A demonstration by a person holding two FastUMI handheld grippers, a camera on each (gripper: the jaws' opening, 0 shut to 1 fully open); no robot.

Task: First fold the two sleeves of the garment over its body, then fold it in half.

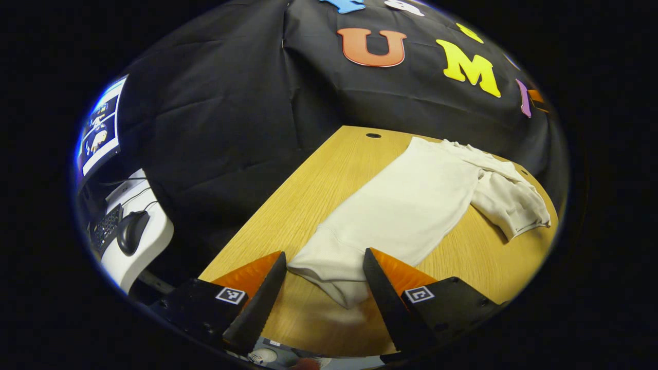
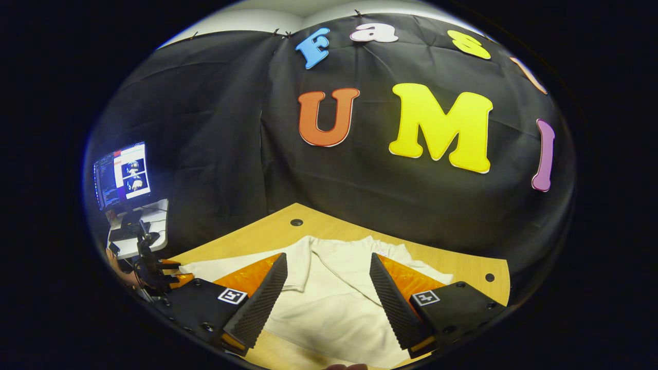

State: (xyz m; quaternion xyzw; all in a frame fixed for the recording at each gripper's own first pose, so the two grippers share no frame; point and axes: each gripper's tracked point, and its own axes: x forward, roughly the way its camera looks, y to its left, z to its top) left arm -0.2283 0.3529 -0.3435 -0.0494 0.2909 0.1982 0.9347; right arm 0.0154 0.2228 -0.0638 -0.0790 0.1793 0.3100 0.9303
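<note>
Jaws on both grippers stand wide apart, and neither pair presses on anything. In the left gripper view, the left gripper (image 1: 324,288) hovers low over the near end of the cream garment (image 1: 411,205), with a bunched end of the cloth lying in the gap between its fingers; whether either finger touches the fabric I cannot tell. That placement reads as lining up for a pinch on this end, probably a sleeve, so it can be carried over the body.

The garment lies stretched along the wooden tabletop (image 1: 318,190), its far sleeve crumpled and already partly doubled onto itself near the far edge. In the right gripper view, the right gripper (image 2: 326,288) hangs above the spread fabric, where folded layers overlap around the middle, and looks clear of the cloth. It seems held ready to take the opposite side. Off the table's left side sit a monitor (image 2: 123,174) and a mouse (image 1: 131,231) on a white side stand.
</note>
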